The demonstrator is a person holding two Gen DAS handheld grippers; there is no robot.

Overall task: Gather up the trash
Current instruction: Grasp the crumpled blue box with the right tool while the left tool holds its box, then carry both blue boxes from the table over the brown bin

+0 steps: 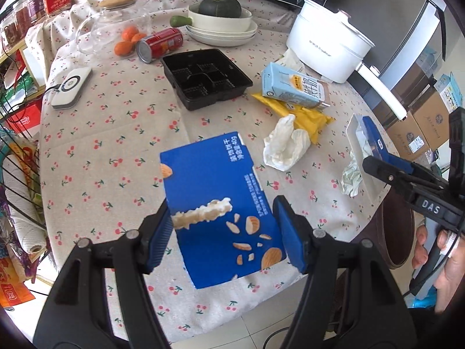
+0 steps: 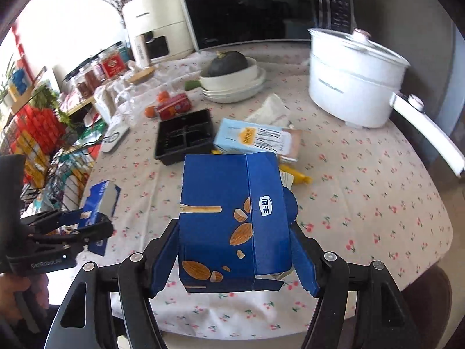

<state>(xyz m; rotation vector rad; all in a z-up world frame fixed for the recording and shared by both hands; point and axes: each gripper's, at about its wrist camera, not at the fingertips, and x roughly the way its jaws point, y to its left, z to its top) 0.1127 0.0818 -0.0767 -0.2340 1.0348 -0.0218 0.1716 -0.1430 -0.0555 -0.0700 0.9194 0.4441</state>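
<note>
My left gripper (image 1: pixel 223 215) is shut on a flat blue carton (image 1: pixel 215 192) printed with almonds, held just above the cherry-print tablecloth (image 1: pixel 116 151). My right gripper (image 2: pixel 232 232) is shut on a blue almond box (image 2: pixel 229 218), both pads pressing its sides. The left wrist view shows that box's white inside (image 1: pixel 356 133) at the right edge, with crumpled wrapping in it. On the table lie a crumpled tissue (image 1: pixel 286 142), a yellow wrapper (image 1: pixel 305 113), a light-blue milk carton (image 1: pixel 293 85), a black plastic tray (image 1: pixel 206 75) and a red can (image 1: pixel 159 45) on its side.
A white pot (image 1: pixel 328 43) with a long handle stands at the back right. Stacked plates with a bowl holding a dark squash (image 1: pixel 221 7) stand at the back, with a glass jug (image 1: pixel 110 26) and oranges to the left. A white device (image 1: pixel 72 85) lies near the left edge. A wire rack (image 1: pixel 17 180) stands left of the table.
</note>
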